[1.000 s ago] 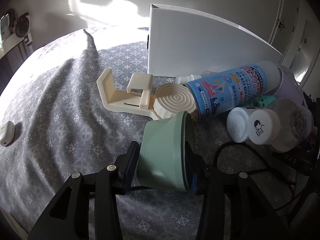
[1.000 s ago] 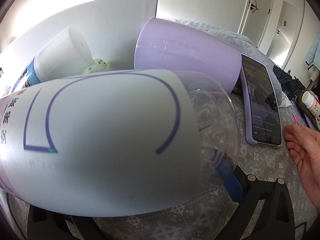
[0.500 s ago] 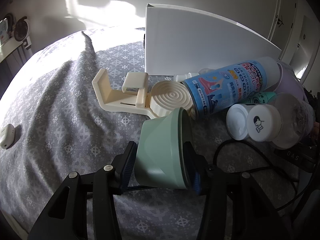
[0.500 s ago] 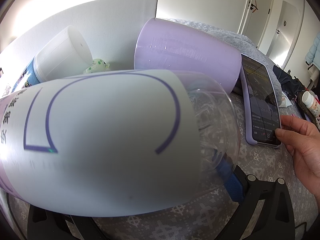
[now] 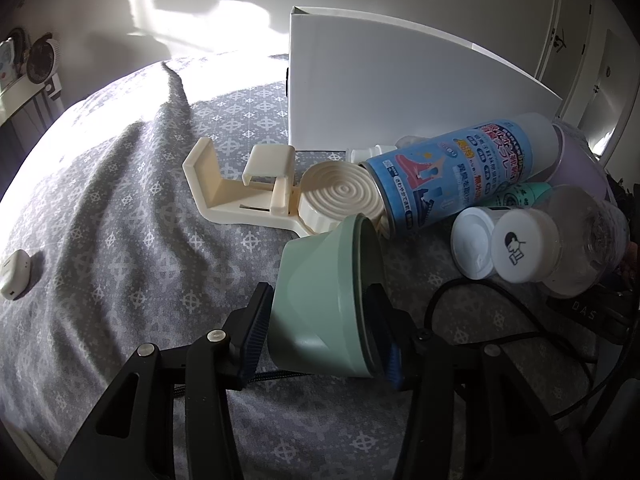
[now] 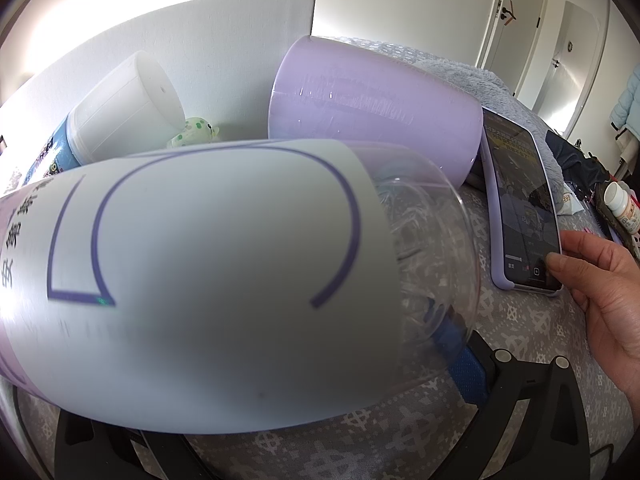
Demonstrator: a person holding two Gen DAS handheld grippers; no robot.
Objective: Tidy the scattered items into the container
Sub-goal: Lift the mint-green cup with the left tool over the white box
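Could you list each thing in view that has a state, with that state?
Green cup: on its side, clamped by left gripper.
Spray can: lying down.
Clear bottle: lying between right gripper's fingers; grip unclear.
White box: upright.
Phone: screen lit, hand touching.

Black-framed tongs (silver screws at the joints) with blue ribbed pads.

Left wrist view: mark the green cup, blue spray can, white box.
green cup (image 5: 320, 300), left wrist view, side wall
blue spray can (image 5: 460, 172), left wrist view, label
white box (image 5: 384, 92), left wrist view, front wall
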